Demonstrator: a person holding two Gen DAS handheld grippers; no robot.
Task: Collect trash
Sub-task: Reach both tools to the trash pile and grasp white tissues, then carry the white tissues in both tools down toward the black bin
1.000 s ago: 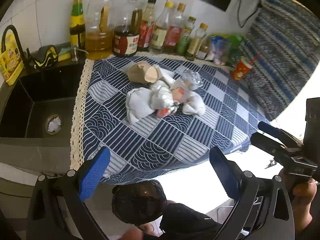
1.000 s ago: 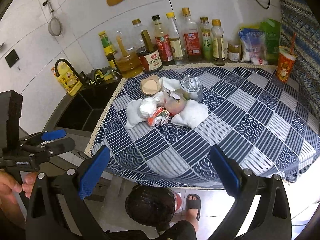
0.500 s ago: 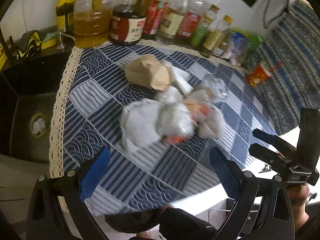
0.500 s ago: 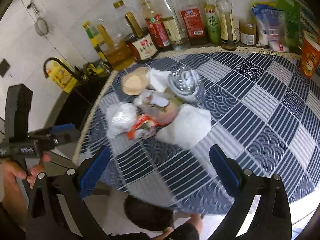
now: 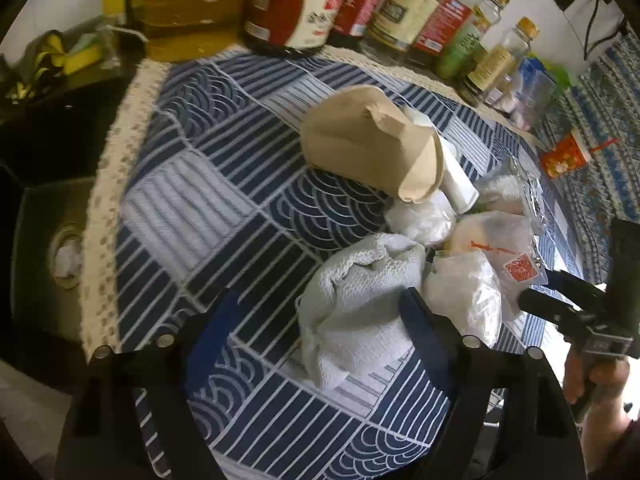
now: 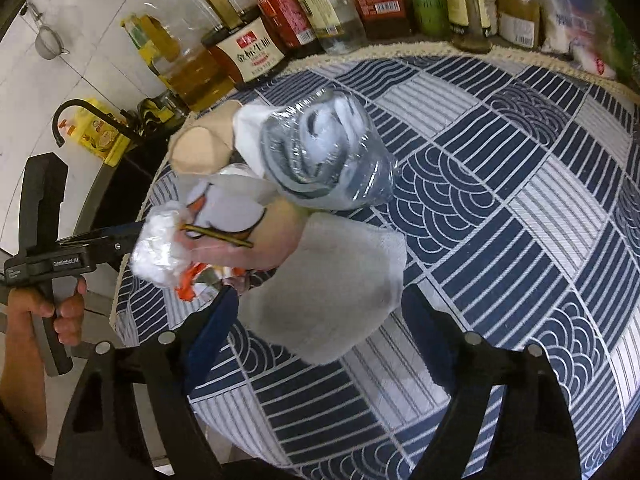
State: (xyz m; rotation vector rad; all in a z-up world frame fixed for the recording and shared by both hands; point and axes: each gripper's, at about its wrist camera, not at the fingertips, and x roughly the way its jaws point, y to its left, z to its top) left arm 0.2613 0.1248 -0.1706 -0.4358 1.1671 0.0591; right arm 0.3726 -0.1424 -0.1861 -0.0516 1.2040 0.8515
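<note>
Straddling the near end of a crumpled white paper towel (image 5: 352, 312), the left tongs (image 5: 316, 324) stand wide open over the table (image 5: 224, 208), their blue pads (image 5: 208, 332) spread apart with one to the left of the towel and the other against its right side. Nothing is clamped between them. The right tongs (image 6: 320, 320) are open as well, their fingers either side of another white paper wad (image 6: 332, 280) that lies at the near edge of the heap, with the blue pads close to it but not squeezing.

Just past the left tongs sits the rest of the trash pile, gathered in the middle of the blue-and-white patterned tablecloth (image 6: 500, 208). A white plastic bag (image 5: 464, 292) lies touching the towel on its right, and a clear wrapper with red print (image 5: 500, 248) rests behind it. From the right side, an orange scrap (image 6: 188, 280) shows under the pile, and a crushed clear plastic bottle (image 6: 324, 152) lies on its far side. Farther back, a squashed brown paper cup (image 5: 372, 144) lies tipped over, its mouth toward the heap.

Beyond the trash, a row of sauce and oil bottles (image 5: 300, 8) stands along the wall at the table's far edge. An orange drink cup (image 5: 564, 156) stands off to the right. To the left of the table a dark sink (image 5: 44, 208) drops away, with a wad sitting in its drain.
</note>
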